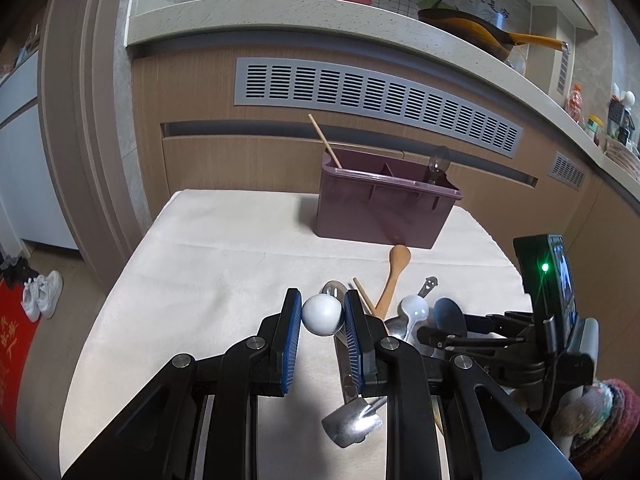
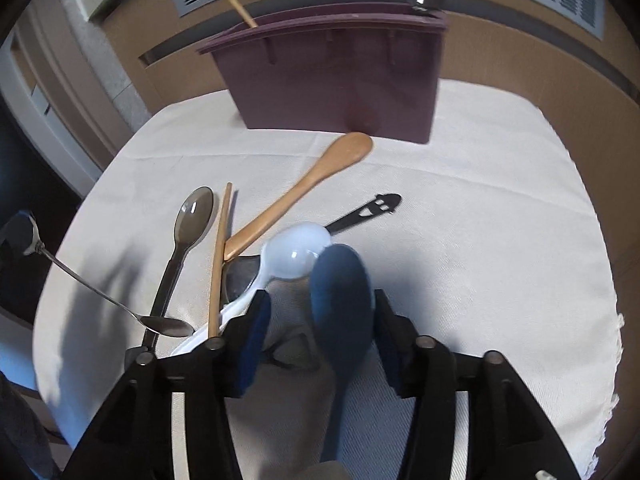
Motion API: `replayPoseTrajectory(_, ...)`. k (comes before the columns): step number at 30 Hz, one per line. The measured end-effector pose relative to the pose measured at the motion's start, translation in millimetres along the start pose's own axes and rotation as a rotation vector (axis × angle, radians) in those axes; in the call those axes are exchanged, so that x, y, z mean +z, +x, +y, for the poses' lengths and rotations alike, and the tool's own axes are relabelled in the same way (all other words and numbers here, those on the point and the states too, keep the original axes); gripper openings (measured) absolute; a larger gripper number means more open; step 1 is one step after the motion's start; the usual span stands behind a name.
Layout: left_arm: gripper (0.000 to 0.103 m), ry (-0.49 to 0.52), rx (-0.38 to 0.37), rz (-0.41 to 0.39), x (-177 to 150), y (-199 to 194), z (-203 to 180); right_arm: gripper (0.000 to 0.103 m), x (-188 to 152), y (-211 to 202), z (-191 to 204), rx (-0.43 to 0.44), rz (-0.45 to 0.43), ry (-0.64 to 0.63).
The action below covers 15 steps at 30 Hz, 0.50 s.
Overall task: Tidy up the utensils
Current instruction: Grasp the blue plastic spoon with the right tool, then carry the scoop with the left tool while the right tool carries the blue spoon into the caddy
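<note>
My left gripper (image 1: 322, 314) is shut on the white ball end (image 1: 322, 314) of a metal spoon whose bowl (image 1: 352, 424) hangs below the fingers, above the cloth. In the right wrist view that spoon (image 2: 120, 304) hangs at the left. My right gripper (image 2: 320, 308) is open around a blue spoon (image 2: 340, 284) lying on the cloth. Beside it lie a white spoon (image 2: 296, 252), a wooden spoon (image 2: 304, 188), a chopstick (image 2: 221, 256), a grey spoon (image 2: 192, 224) and a black smiley-handled utensil (image 2: 368, 210). The purple divided holder (image 1: 384, 208) stands at the back with a chopstick (image 1: 324, 140) and a clear spoon (image 1: 438, 164) in it.
A cream cloth (image 1: 224, 240) covers the small table, which stands against wooden cabinets with a grey vent (image 1: 376, 92). A counter above carries a pan (image 1: 480, 32) and jars. White shoes (image 1: 42, 294) lie on the floor at the left.
</note>
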<state>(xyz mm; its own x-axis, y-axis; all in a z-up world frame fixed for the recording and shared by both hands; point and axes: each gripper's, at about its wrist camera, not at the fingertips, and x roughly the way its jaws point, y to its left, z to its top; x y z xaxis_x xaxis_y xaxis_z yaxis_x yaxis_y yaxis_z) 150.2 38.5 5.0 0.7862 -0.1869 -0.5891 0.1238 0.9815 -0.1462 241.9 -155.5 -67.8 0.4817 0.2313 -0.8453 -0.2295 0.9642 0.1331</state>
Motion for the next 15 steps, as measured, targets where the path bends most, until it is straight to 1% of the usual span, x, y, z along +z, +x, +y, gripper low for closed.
replayPoseTrajectory(3, 0.023, -0.007, 0.002, 0.003, -1.4, 0.0, 2.6, 0.051, -3.2, 0.2, 4.8, -0.026, -0.016, -0.033)
replayPoseTrajectory(4, 0.023, -0.009, 0.003, 0.004, -2.1, 0.3, 3.3, 0.049, -4.2, 0.2, 6.0, -0.033, -0.019, -0.049)
replayPoseTrajectory(6, 0.023, -0.013, 0.004, 0.005, -3.2, 0.3, 4.3, 0.035, -4.7, -0.7, 6.3, -0.063, -0.025, -0.074)
replayPoseTrajectory(7, 0.023, -0.014, 0.002, 0.005, -3.3, 0.0, 4.4, 0.026, -4.6, -2.4, 5.2, -0.085, -0.032, -0.085)
replayPoseTrajectory(9, 0.023, -0.008, -0.001, -0.001, -2.9, -1.7, 2.8, 0.026, -3.5, -7.9, 0.3, -0.076, -0.041, -0.094)
replayPoseTrajectory(11, 0.022, 0.003, 0.0, -0.012, -1.6, -3.7, 0.4, 0.023, -2.6, -22.5, -7.5, -0.052, -0.085, -0.083)
replayPoseTrajectory(12, 0.022, 0.01, -0.003, -0.018, 0.0, -4.7, -1.5, 0.021, -1.8, -28.0, -9.1, -0.05, -0.102, -0.085)
replayPoseTrajectory(13, 0.022, 0.017, -0.007, -0.023, 1.8, -5.4, -3.6, 0.01, -1.0, -34.8, -11.6, -0.047, -0.12, -0.086)
replayPoseTrajectory(15, 0.022, 0.027, -0.011, -0.03, 5.7, -6.3, -7.7, 0.01, 1.4, -49.1, -18.6, -0.026, -0.154, -0.076)
